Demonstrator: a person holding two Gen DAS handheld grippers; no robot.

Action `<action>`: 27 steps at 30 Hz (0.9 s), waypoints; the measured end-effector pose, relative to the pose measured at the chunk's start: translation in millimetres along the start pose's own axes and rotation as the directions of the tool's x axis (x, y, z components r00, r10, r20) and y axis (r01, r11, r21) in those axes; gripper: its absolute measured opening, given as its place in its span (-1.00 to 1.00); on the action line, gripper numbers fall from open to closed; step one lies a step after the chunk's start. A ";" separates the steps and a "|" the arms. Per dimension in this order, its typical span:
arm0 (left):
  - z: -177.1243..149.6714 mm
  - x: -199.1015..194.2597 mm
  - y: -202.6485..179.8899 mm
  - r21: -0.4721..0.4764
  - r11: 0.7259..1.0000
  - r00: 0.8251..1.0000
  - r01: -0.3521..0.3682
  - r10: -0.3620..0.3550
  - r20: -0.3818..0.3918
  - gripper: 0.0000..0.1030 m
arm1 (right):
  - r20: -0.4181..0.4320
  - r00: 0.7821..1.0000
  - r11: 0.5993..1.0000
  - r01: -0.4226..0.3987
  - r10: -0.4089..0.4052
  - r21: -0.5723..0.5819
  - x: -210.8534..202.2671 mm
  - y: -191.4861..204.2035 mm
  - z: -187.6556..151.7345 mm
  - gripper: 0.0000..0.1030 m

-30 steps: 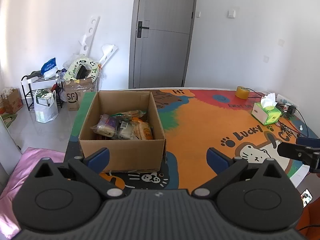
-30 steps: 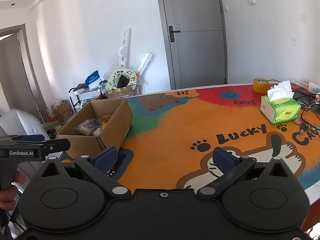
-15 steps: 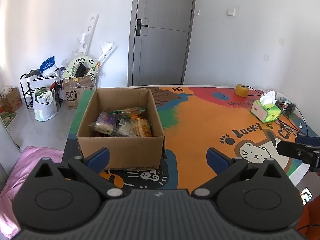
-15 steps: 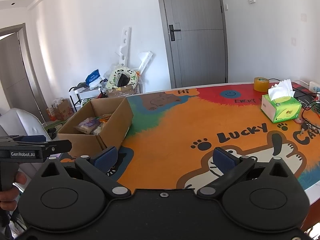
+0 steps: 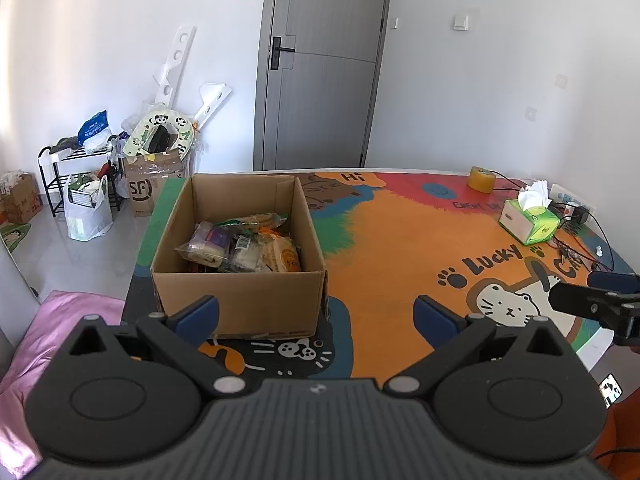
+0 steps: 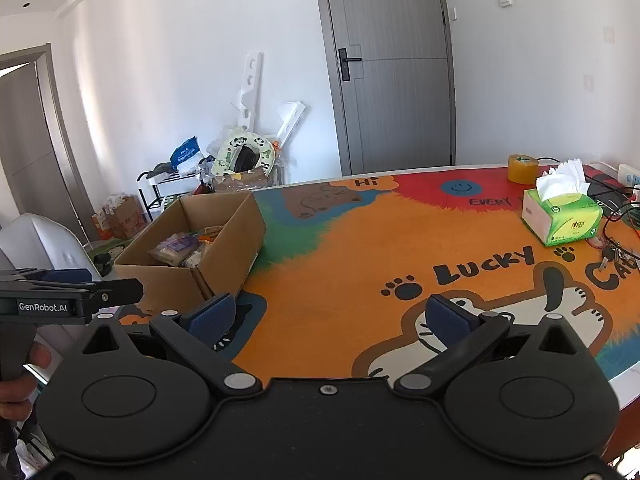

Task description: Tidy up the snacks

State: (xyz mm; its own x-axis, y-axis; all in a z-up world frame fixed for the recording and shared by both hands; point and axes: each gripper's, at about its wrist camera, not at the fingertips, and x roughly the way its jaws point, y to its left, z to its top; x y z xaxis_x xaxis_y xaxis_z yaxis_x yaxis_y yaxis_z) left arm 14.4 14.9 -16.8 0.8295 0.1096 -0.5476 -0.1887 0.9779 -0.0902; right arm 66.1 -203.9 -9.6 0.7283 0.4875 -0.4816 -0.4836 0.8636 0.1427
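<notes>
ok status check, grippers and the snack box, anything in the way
Left gripper open, empty. Right gripper open, empty. Snacks sit in the open cardboard box, untouched. Nothing blocks it; tissue box stands well off.

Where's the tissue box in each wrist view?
Left wrist: tissue box at right, mid-height, near the table's far right edge.
Right wrist: tissue box at right, mid-height, closer and larger.
Shared landmark: tape roll just behind it, toward the wall.
</notes>
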 end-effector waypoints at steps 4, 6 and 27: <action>0.5 -0.2 0.0 0.000 1.000 1.000 0.000 0.000 0.000 0.99 | -0.002 1.000 1.000 0.004 -0.004 0.001 -0.1 -0.1 0.0 1.00; 0.4 -0.2 -0.2 0.002 1.000 1.000 -0.001 0.001 0.001 0.99 | -0.001 1.000 1.000 0.002 -0.002 0.001 -0.7 0.0 0.3 1.00; 2.6 -1.6 -9.2 0.016 1.000 1.000 0.017 -0.017 0.002 0.99 | -0.011 1.000 1.000 0.004 -0.004 0.008 2.3 0.1 -1.2 1.00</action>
State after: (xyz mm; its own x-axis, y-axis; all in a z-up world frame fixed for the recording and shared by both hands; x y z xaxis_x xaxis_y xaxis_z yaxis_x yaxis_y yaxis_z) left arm 16.2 6.2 -13.0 0.8334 0.0935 -0.5447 -0.1663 0.9823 -0.0858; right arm 67.1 -202.8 -11.8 0.7249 0.4829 -0.4913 -0.4771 0.8664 0.1476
